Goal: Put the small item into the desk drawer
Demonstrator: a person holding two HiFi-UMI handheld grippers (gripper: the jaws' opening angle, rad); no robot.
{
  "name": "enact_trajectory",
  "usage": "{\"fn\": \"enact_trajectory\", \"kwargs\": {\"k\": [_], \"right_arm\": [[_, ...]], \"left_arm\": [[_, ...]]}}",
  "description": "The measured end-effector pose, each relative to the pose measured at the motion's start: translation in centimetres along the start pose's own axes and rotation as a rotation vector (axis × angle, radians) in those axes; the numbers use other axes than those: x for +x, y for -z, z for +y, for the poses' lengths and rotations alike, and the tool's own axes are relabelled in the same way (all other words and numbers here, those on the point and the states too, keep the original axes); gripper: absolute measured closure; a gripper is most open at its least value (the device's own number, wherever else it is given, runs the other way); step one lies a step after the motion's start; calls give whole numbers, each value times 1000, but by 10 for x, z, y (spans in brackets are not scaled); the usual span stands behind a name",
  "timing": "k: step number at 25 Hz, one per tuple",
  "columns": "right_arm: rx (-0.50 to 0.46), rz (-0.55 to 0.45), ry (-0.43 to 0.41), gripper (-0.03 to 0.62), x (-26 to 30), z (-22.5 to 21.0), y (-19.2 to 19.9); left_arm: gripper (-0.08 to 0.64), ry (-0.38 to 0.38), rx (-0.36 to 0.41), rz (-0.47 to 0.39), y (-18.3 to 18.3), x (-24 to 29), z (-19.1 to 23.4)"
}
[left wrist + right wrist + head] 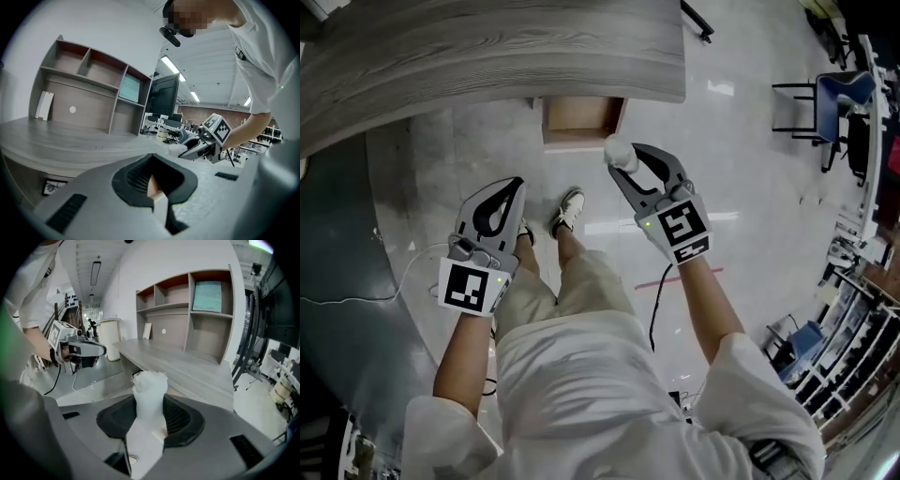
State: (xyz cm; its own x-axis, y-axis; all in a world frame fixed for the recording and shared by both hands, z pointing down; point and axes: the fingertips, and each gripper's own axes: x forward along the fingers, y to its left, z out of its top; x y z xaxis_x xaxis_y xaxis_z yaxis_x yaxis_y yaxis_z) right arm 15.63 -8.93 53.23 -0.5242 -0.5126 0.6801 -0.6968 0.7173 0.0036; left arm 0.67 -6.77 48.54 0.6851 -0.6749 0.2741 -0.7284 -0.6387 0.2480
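Observation:
The small item [619,150] is a white, soft-looking lump with a frayed top. My right gripper [621,163] is shut on it and holds it in the air, just in front of the open wooden drawer [579,120] under the grey desk [487,56]. In the right gripper view the white item [149,392] stands upright between the jaws, with the desk top [187,364] beyond it. My left gripper [508,195] hangs lower on the left, above the floor, shut with nothing in it. The left gripper view shows the right gripper [199,146] and the item [177,150] ahead.
A shelf unit [197,310] stands on the desk's far side, with a monitor [164,96] beside it. The person's legs and a shoe [568,210] are below the drawer. A blue chair [834,103] and racks [853,319] stand to the right. Cables [656,300] lie on the floor.

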Motion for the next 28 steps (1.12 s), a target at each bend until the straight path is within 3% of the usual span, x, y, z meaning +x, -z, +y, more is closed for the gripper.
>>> {"fn": "enact_trajectory", "kwargs": {"k": [7, 13, 17, 21, 28], "right_arm": [[-6, 26, -21, 433, 41, -4, 25], [-71, 52, -40, 433, 82, -5, 42], [-71, 68, -62, 433, 92, -4, 47], [-89, 71, -101, 433, 94, -3, 48], [-174, 102, -90, 433, 115, -11, 63]], "left_arm": [[555, -12, 23, 13, 18, 10, 17], [555, -65, -53, 24, 41, 10, 29], [555, -28, -40, 52, 54, 15, 21], [555, -35, -91, 27, 51, 26, 23], [555, -70, -128, -3, 46, 27, 26]]}}
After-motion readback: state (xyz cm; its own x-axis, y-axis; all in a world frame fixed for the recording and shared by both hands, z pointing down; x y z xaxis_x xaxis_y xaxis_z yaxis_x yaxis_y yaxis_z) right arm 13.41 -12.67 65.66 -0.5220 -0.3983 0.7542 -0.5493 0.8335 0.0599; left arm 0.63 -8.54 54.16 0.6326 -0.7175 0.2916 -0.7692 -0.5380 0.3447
